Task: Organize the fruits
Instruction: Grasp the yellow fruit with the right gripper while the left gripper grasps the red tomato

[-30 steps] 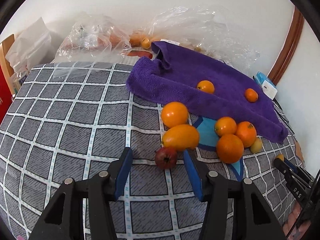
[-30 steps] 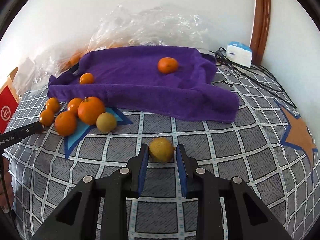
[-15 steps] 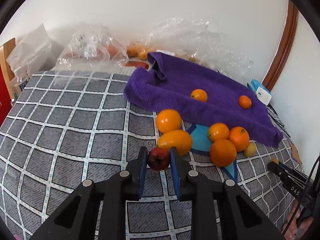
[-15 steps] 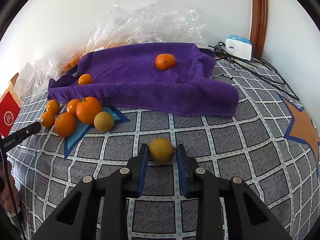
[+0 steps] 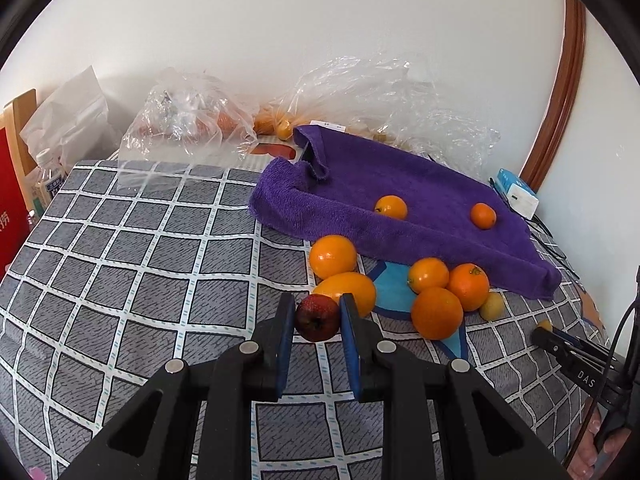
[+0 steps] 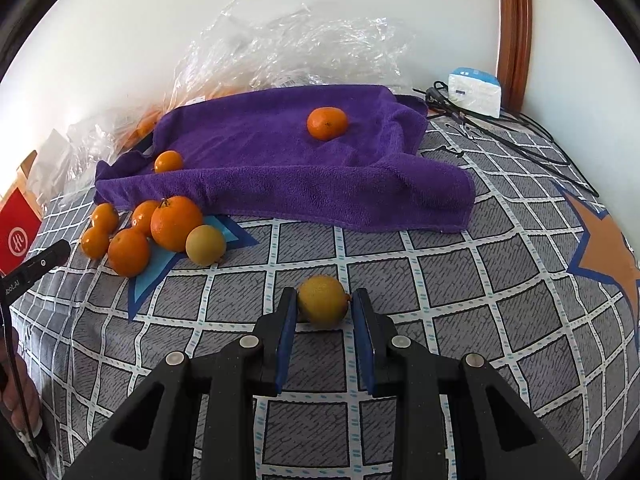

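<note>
In the left wrist view my left gripper (image 5: 317,317) is shut on a small dark red fruit (image 5: 317,318), its blue pads pressing both sides. Just behind lie an oval orange fruit (image 5: 347,287) and a round orange (image 5: 332,256), with a cluster of oranges (image 5: 437,312) to the right. In the right wrist view my right gripper (image 6: 323,307) is shut on a yellow fruit (image 6: 322,300) that sits on the checked cloth (image 6: 440,300). A purple towel (image 6: 280,160) carries two small oranges (image 6: 327,123). A pale yellow-green fruit (image 6: 205,245) lies beside the orange cluster (image 6: 176,223).
Crumpled clear plastic bags (image 5: 188,128) with more fruit lie along the back wall. A white and blue box (image 6: 474,90) and black cables (image 6: 520,140) sit at the back right. A red box (image 6: 18,236) stands at the left edge. A person's hand (image 5: 592,452) shows at the lower right.
My left gripper went from wide open around the red fruit to shut on it, then tilted up slightly with it. The right gripper stayed shut on the yellow fruit in place.
</note>
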`<state>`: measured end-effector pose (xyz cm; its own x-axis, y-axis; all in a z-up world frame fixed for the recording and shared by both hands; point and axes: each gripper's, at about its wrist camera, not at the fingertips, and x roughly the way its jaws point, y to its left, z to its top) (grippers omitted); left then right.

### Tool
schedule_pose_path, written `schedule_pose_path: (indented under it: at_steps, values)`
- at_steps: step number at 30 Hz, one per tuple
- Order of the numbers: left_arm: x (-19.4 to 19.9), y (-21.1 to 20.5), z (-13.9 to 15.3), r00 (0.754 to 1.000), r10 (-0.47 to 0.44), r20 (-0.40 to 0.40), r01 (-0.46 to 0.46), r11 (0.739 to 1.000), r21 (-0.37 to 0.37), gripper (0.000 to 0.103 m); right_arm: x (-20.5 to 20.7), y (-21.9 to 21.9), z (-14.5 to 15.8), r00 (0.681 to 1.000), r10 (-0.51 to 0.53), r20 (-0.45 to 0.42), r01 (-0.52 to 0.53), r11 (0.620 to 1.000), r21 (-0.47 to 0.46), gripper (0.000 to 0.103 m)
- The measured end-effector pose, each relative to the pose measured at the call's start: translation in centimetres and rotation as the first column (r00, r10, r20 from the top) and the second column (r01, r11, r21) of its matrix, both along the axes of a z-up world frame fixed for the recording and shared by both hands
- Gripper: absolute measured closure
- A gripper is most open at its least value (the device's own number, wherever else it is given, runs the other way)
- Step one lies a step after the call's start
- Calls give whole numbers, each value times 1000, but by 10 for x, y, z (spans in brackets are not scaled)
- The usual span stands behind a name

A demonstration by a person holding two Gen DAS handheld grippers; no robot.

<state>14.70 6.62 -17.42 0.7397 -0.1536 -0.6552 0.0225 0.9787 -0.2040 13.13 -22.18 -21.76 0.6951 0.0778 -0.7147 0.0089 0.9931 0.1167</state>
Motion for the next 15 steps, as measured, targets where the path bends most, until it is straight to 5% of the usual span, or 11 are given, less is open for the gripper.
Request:
schedule_pose_path:
  at_steps: [15]
  values:
    - [1,2,-1,1000,4,-2,-4,1000,-13,81,0,-3,0,1000,-7,2,7,1000,25,75]
